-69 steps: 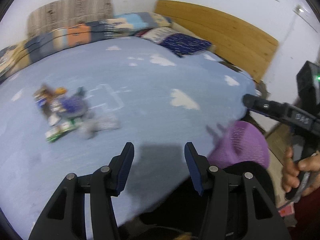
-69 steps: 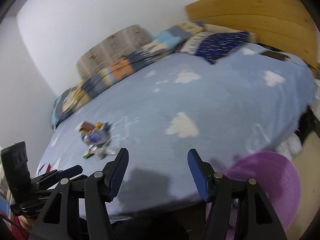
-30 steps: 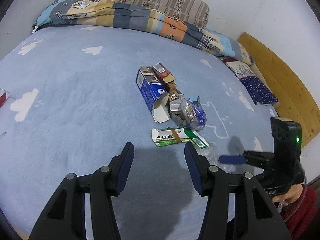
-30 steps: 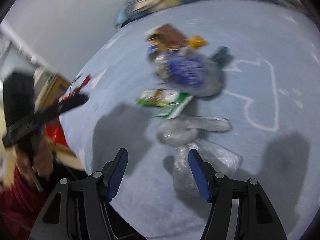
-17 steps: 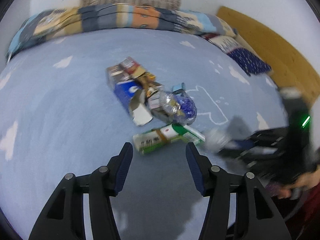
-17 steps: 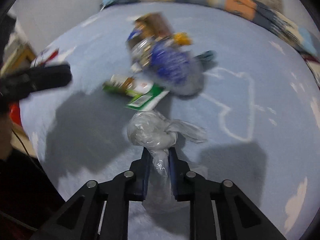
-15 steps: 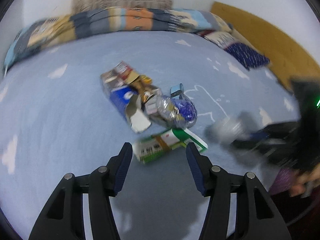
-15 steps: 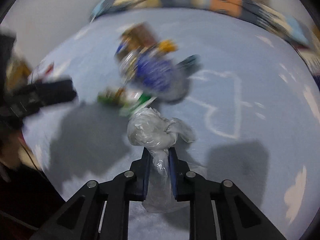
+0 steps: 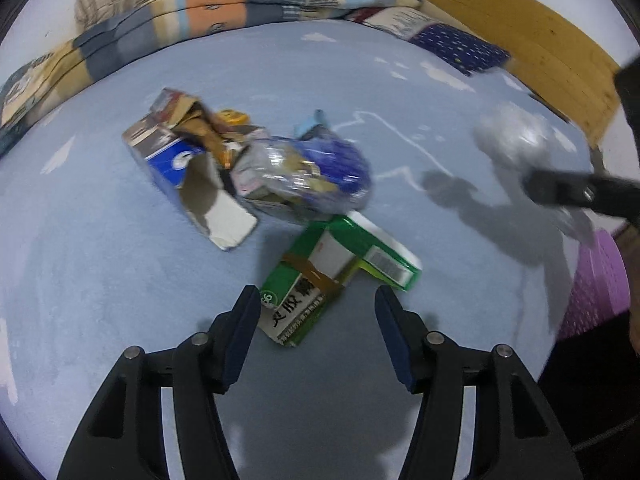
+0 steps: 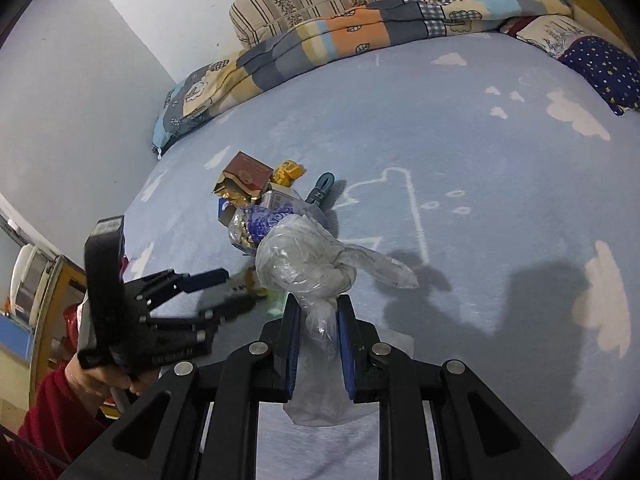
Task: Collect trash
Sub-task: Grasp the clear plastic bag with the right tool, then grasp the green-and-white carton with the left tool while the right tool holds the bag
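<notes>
Right gripper (image 10: 318, 322) clamped on knotted clear plastic bag (image 10: 306, 266), lifted clear of bedsheet (image 10: 480, 160). Left gripper (image 9: 316, 326) half-open, empty, straddling near end of green carton (image 9: 340, 268). Advice: lower squarely, close across carton's narrow width. Purple basket (image 9: 596, 284) right of carton.

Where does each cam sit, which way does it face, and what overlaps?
Left wrist: on the left claw, angled down at the flattened green-and-white carton; own open fingers show.
Right wrist: on the right claw, looking down across the blue cloud-print bed sheet, shut on a crumpled clear plastic bag; a hand and red sleeve show.
Shared: trash pile, bag, each other's claw.
</notes>
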`<action>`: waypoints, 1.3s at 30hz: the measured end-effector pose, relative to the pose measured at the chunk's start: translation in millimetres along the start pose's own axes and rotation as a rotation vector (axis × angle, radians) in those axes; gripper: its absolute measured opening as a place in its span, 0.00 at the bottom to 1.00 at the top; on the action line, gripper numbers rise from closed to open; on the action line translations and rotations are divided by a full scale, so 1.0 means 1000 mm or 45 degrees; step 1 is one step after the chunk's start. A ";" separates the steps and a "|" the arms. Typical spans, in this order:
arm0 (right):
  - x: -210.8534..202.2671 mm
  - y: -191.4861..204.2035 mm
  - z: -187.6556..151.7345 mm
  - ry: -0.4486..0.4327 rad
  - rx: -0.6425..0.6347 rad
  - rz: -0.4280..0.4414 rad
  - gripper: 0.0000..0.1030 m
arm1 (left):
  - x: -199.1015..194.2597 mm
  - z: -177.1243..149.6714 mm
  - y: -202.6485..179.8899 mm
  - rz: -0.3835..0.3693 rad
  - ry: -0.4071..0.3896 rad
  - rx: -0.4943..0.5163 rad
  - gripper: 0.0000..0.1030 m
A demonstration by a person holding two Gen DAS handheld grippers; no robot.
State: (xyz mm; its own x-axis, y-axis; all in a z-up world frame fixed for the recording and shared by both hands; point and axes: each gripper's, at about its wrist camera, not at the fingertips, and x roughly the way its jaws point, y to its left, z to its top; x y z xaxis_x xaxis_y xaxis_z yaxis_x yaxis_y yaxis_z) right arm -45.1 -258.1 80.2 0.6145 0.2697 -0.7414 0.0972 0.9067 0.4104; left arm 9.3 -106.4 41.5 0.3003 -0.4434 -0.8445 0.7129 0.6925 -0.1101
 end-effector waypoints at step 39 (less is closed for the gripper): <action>-0.006 0.006 -0.004 -0.022 -0.013 -0.059 0.18 | 0.000 0.010 -0.032 0.252 -0.061 0.118 0.49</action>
State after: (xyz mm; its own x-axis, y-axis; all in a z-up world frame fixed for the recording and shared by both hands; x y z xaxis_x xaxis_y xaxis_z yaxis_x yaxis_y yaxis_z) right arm -51.1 -252.8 85.0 0.6229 0.2219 -0.7501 0.1179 0.9213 0.3704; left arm -7.2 -134.5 50.5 0.4684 -0.3322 -0.8187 0.6917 0.7144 0.1059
